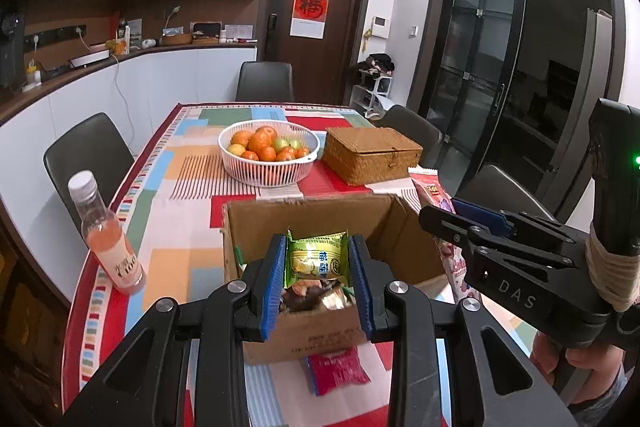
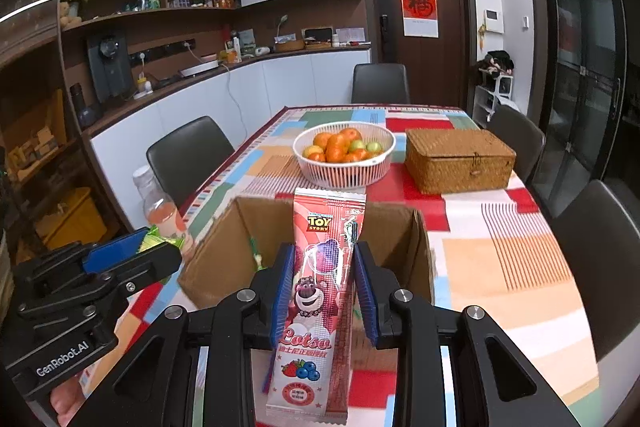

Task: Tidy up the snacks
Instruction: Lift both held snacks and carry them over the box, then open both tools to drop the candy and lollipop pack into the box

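Your left gripper (image 1: 318,259) clamps a green snack packet (image 1: 316,259) above the cardboard box (image 1: 304,215), while your right gripper (image 2: 324,277) pinches the tall pink Lotsa packet (image 2: 320,291).

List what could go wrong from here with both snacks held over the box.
1. The long pink snack pack is pinched only around its middle by the right gripper; its free ends could swing and catch the cardboard box wall.
2. The left gripper squeezes the green snack packet by its sides; it may slip or crush.
3. The bottle beside the box could be knocked over.
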Available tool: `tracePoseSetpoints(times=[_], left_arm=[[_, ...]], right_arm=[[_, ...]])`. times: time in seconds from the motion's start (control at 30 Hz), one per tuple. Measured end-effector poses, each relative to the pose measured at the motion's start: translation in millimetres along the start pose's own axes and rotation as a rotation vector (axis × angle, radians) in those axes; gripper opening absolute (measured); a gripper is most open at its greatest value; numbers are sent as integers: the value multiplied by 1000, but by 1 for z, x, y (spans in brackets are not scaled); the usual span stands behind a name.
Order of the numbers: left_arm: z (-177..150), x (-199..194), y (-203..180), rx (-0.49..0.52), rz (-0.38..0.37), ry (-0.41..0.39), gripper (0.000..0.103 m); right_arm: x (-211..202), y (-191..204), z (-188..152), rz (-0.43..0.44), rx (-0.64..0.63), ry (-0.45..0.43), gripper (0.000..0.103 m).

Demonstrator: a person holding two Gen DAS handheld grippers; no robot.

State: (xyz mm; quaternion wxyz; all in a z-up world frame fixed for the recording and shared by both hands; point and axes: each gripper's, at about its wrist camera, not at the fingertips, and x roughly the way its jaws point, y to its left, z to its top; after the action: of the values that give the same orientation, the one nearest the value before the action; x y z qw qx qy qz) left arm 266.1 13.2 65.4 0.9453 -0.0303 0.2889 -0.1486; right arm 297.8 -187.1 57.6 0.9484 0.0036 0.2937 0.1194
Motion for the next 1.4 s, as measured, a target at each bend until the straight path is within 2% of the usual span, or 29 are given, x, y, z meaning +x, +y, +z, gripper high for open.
tracePoseSetpoints(times=[0.33, 0.63, 0.7, 0.77, 0.83, 1.23, 1.4], left_arm=[[25, 32, 10, 24, 50, 15, 32], [28, 73, 21, 17, 88, 107, 33], [28, 79, 24, 18, 103, 119, 37], [27, 82, 25, 23, 121, 135, 48], [24, 80, 25, 30, 120, 135, 51], [-11, 34, 11, 70, 118, 98, 62], [-33, 12, 9, 57, 139, 81, 68]], right_arm=[[27, -1, 32, -43, -46, 0, 31], [65, -3, 36, -67, -61, 72, 31], [69, -5, 35, -67, -61, 74, 32], [72, -6, 34, -71, -62, 85, 40], [73, -7, 32, -77, -60, 92, 54], [38, -1, 1, -27, -64, 73, 55], [15, 7, -18, -27, -81, 46, 62]])
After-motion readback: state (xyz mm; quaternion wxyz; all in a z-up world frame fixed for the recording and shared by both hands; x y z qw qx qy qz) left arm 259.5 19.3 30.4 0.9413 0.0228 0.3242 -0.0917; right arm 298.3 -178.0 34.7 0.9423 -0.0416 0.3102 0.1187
